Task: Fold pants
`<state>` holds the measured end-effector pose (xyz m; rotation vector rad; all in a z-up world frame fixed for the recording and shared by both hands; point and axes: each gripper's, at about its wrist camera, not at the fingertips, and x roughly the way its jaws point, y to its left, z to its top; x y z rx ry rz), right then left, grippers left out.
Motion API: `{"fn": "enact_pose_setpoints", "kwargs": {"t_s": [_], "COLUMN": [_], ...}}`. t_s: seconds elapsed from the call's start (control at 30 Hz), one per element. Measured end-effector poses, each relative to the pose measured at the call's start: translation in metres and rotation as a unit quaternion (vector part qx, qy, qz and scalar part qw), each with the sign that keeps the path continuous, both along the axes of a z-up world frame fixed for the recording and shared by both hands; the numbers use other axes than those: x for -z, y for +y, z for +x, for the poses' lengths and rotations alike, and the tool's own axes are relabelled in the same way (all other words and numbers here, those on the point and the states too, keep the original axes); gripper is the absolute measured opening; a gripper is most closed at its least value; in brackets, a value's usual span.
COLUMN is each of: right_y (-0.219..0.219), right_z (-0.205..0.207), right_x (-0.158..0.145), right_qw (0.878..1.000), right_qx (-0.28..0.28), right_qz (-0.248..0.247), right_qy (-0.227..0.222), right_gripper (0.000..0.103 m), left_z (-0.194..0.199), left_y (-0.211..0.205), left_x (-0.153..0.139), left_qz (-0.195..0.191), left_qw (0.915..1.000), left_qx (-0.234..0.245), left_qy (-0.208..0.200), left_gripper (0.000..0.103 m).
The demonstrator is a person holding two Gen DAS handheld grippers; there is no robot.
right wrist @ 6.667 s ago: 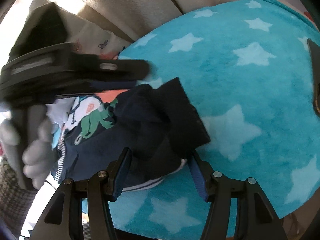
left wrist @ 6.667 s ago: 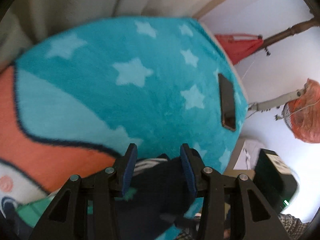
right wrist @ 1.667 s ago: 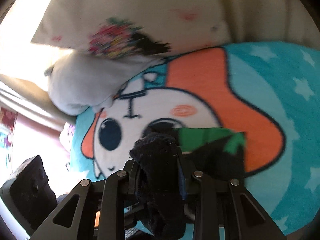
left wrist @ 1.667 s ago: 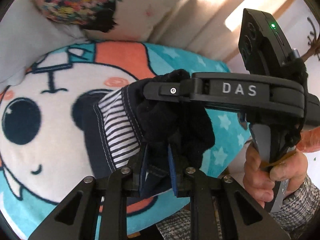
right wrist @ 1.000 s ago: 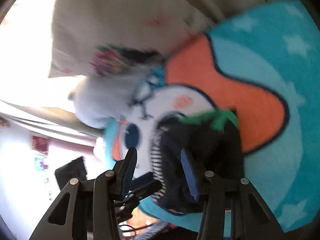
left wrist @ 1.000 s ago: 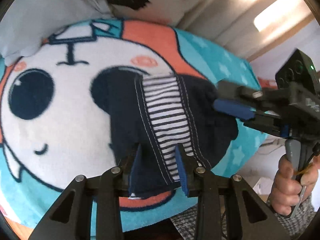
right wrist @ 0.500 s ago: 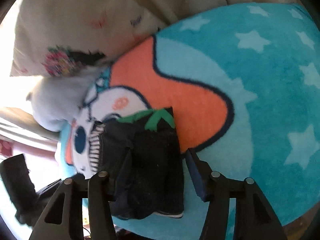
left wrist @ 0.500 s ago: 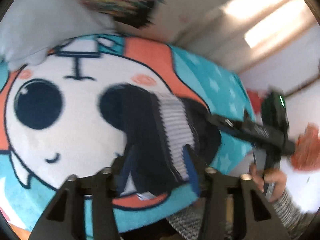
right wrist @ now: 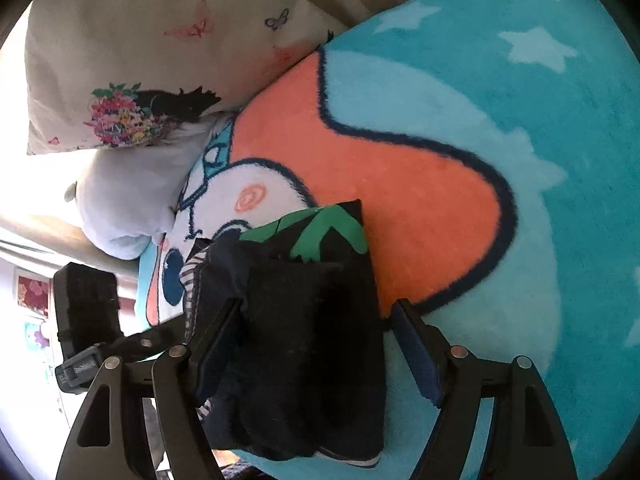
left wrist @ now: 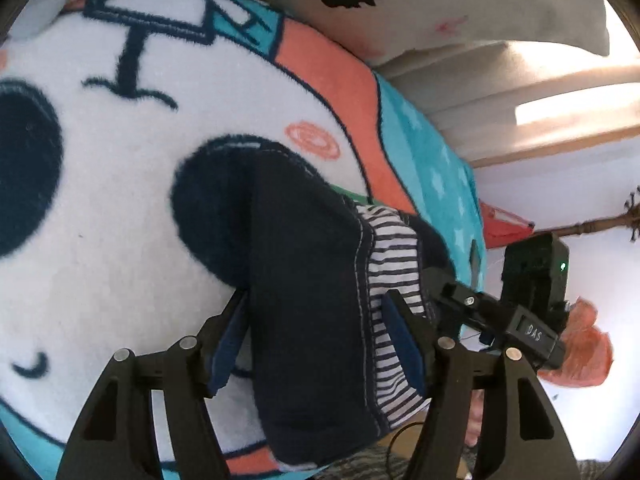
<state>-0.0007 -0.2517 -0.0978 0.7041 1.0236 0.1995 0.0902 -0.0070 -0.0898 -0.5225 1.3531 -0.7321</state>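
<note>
The navy pants lie folded in a small bundle on the cartoon blanket, striped waistband lining showing on the right. My left gripper is open, its jaws straddling the bundle's near end. In the right wrist view the same bundle shows a green print at its far end. My right gripper is open, its fingers spread on either side of the bundle. The right gripper's body also shows in the left wrist view, at the bundle's right side.
The blanket has orange, white and teal star areas. A floral pillow and a pale grey cushion lie at its far edge. The bundle sits near the blanket's front edge.
Both grippers let go of the pants and opened after laying the folded bundle on the blanket. In the last half second both have moved in closer around the bundle.
</note>
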Motion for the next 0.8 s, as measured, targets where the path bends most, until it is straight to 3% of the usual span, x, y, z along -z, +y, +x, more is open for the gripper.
{"fn": "enact_pose_setpoints", "kwargs": {"t_s": [0.03,0.13,0.37,0.53,0.8], "right_y": [0.0,-0.002,-0.004,-0.003,0.014], "right_z": [0.002,0.003,0.009,0.033,0.071], "right_x": [0.001,-0.002,-0.037,-0.057,-0.041], "right_qw": [1.0,1.0,0.999,0.999,0.999], "right_qx": [-0.004,-0.006,-0.006,-0.012,-0.021], "right_qz": [0.014,0.025,0.027,0.014,0.005], "right_qy": [0.002,0.008,-0.029,-0.046,-0.026], "right_gripper": [0.053,0.041,0.036,0.036,0.036], "left_z": [0.001,-0.001,0.005,0.028,0.051], "left_y": [-0.001,-0.004,-0.006,-0.005,0.009], "left_x": [0.001,-0.01,-0.049,-0.056,-0.046], "left_qz": [-0.01,-0.011,-0.011,0.015,0.059], "left_qw": [0.9999,0.9999,0.9992,0.9985,0.9964], "left_qx": [0.002,0.013,0.006,-0.009,-0.035], "left_qy": [0.013,0.004,-0.038,-0.051,-0.05], "left_gripper": [0.048,0.033,0.031,0.031,0.031]}}
